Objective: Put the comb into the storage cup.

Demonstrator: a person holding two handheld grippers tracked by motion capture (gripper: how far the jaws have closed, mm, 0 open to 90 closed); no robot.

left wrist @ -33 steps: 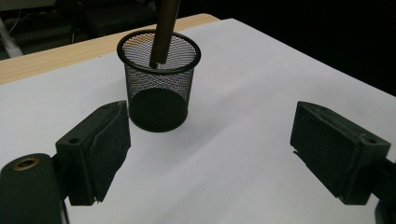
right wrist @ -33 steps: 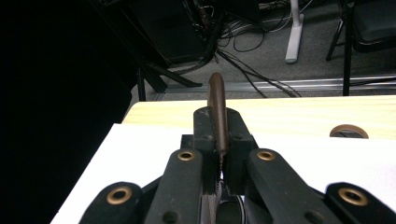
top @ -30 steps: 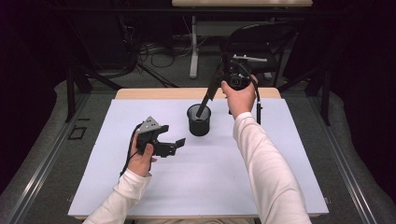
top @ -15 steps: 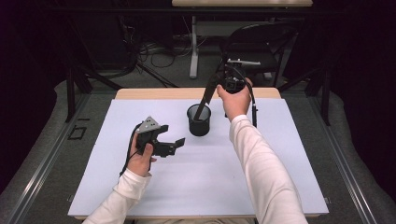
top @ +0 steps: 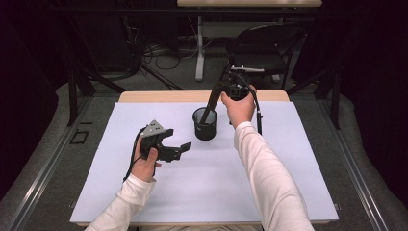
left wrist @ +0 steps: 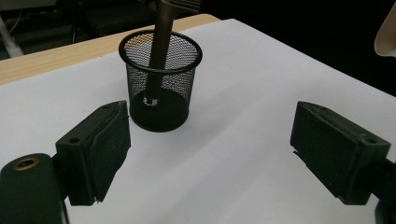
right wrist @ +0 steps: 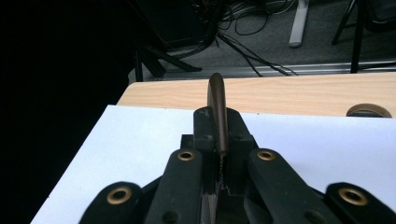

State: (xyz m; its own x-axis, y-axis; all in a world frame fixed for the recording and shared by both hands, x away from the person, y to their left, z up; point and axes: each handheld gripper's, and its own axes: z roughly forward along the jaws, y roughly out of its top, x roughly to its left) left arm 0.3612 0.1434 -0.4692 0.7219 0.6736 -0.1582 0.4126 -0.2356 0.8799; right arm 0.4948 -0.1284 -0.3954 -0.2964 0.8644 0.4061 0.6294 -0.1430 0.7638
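High view: right gripper [top: 226, 94] is lowering a dark utensil [top: 210, 103] into the mesh cup [top: 205, 124].
Its jaws are clamping the upper end, steering the handle inside; left gripper [top: 174, 149], jaws apart, is waiting beside the cup.

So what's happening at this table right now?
A person is working with a hand-held gripper in each hand. The right gripper has its fingers clamped on a long dark utensil, whose lower end is inside a black mesh cup on the white table. The left gripper rests open beside the cup, holding nothing.
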